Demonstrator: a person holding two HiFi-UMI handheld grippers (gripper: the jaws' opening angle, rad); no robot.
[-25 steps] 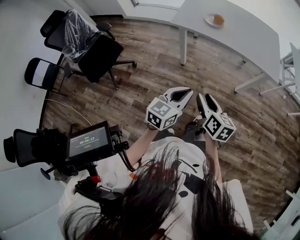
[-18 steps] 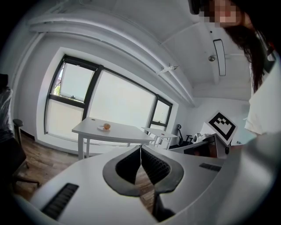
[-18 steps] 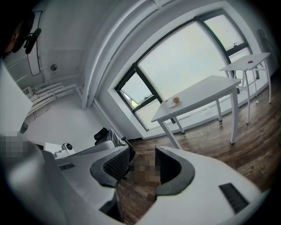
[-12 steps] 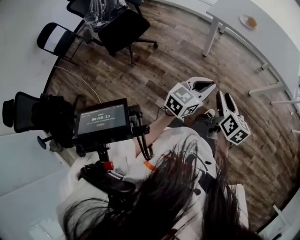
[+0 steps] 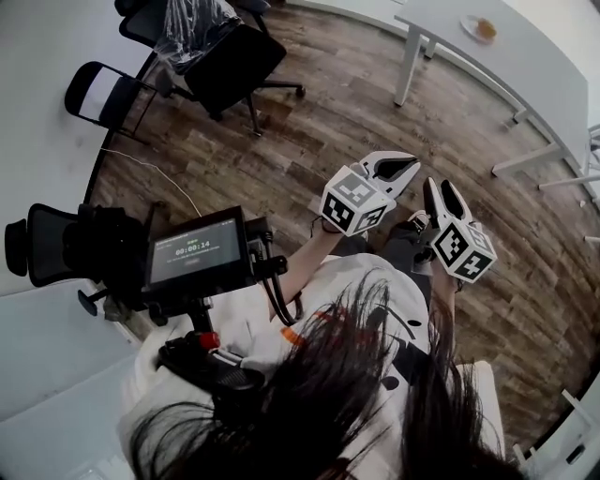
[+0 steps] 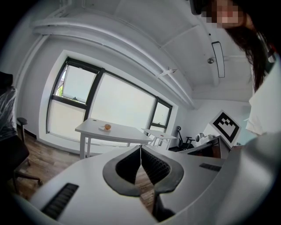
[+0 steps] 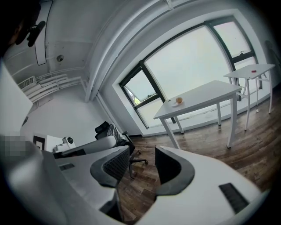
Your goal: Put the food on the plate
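I see a white table standing on the wood floor; on it, one plate; orange food sits on that.

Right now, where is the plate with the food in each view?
Head view: the plate sits at the top right edge, on the white table.
Left gripper view: the plate is left of centre, just above the jaws.
Right gripper view: the plate is right of centre, at mid height.
Shared landmark: the white table under it.
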